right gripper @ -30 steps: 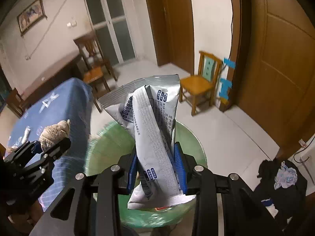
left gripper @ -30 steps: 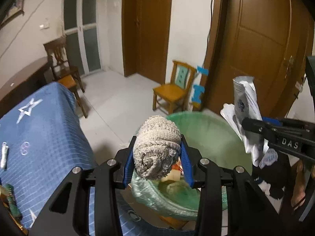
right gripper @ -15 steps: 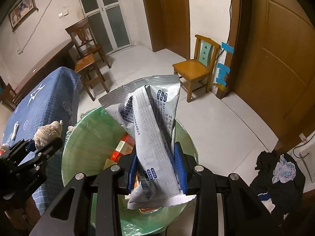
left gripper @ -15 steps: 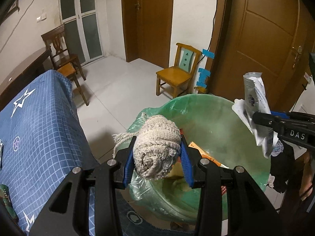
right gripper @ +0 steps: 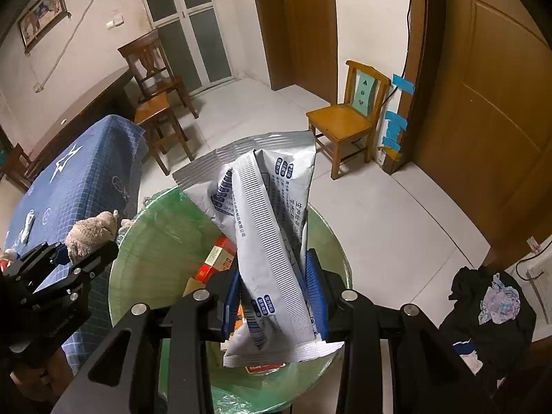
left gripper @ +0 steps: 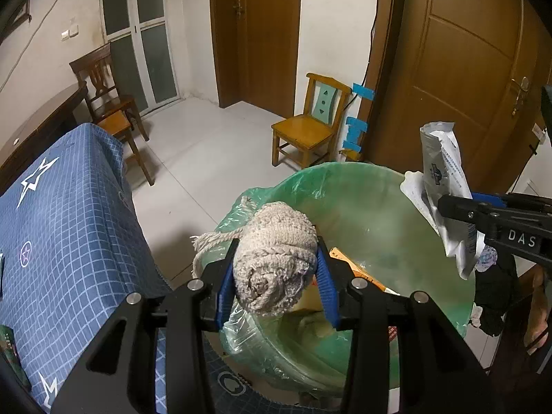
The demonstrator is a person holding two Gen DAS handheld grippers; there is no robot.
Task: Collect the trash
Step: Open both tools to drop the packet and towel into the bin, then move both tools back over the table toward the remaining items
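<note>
Item: rolled beige knitted cloth (left gripper: 274, 258), clamped in left gripper (left gripper: 274, 277) jaws over near rim of green-lined round bin (left gripper: 362, 186).
Item: crumpled silver-white foil packet (right gripper: 272, 252), pinched in right gripper (right gripper: 272, 296) jaws above bin centre.
Handling: part jaws only once each item hangs fully inside rim; cloth's loose tail may snag the liner.

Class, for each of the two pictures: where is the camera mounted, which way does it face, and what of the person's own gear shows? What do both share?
Left wrist: rides the left gripper, looking down at the green-lined round bin; it clamps a beige knitted roll.
Right wrist: rides the right gripper, above the same bin; it clamps a silver-white printed pouch.
Shared: bin, blue star-patterned cloth, small yellow wooden chair, each other's gripper.
</note>
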